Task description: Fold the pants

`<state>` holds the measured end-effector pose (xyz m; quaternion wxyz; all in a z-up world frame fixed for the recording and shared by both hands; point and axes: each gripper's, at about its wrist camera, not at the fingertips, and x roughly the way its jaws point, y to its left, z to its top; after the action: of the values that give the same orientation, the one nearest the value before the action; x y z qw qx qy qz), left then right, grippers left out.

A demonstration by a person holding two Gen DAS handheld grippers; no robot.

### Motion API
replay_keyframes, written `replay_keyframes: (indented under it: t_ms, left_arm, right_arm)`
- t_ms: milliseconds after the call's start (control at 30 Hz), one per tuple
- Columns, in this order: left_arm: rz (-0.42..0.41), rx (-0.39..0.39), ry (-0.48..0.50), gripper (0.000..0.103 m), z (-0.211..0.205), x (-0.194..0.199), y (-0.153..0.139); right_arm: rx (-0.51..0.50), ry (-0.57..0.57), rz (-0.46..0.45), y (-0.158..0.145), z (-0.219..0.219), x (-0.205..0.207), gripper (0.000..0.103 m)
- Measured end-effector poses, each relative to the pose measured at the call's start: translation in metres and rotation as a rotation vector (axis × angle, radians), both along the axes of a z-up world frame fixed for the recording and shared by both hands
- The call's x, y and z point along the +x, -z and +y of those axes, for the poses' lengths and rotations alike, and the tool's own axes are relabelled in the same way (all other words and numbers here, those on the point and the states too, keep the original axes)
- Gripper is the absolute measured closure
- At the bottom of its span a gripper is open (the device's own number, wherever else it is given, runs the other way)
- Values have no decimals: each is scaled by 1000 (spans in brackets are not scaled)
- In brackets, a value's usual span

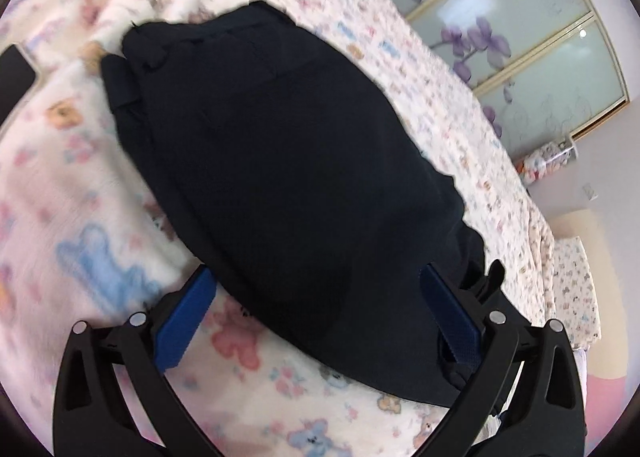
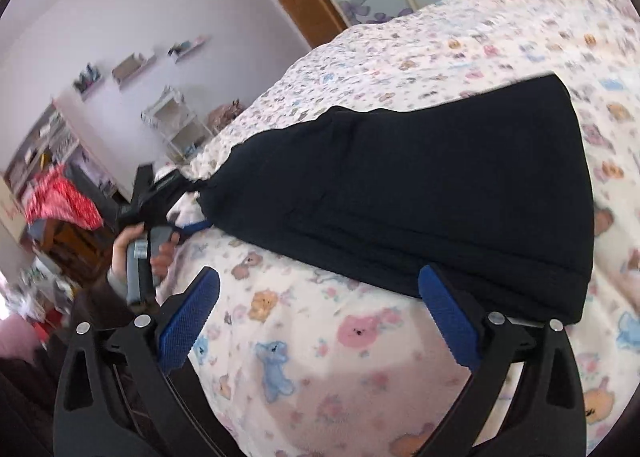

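Dark navy pants (image 1: 280,137) lie folded into a compact stack on a bed sheet (image 1: 80,217) printed with bears. In the left wrist view my left gripper (image 1: 318,275) has its blue pads wide apart around the near end of the pants; the right pad (image 1: 452,313) touches the fabric edge and nothing is squeezed. The right wrist view shows the pants (image 2: 440,197) stretching across the bed. My right gripper (image 2: 320,275) is open over the sheet just in front of their long edge, its right fingertip close to the fabric. A hand (image 2: 128,249) holds the left gripper (image 2: 192,217) at the pants' left end.
A flat black object (image 1: 14,69) lies on the bed at the far left. Sliding wardrobe doors with purple flowers (image 1: 520,57) stand behind the bed. White shelving (image 2: 172,125) and a red cloth (image 2: 60,197) are beyond the bed's left edge. A matching pillow (image 1: 576,289) lies at the right.
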<state>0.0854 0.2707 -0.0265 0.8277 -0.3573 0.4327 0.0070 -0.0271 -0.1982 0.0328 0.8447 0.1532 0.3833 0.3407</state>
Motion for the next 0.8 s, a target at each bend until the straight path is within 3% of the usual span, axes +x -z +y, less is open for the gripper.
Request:
replay_keyframes:
  t_ms: [267, 367, 433, 533, 667, 733, 800]
  left_arm:
    - [-5, -98, 16, 2, 14, 17, 11]
    - [-63, -109, -8, 6, 17, 16, 7]
    - [-82, -80, -18, 27, 16, 16, 2]
    - [-57, -10, -37, 46, 15, 23, 0]
    - [-20, -79, -144, 49, 28, 29, 10]
    - [-7, -91, -194, 62, 28, 30, 10]
    - [14, 34, -191, 73, 14, 34, -3]
  right_arm:
    - [-95, -74, -58, 0, 15, -14, 1]
    - [-105, -90, -62, 0, 18, -16, 1]
    - [-110, -97, -65, 1, 20, -17, 1]
    - [-119, -100, -68, 1, 20, -19, 1]
    - [-119, -103, -65, 2, 20, -19, 1]
    - [-124, -103, -69, 1, 20, -20, 1]
    - [-123, -98, -74, -2, 18, -20, 1]
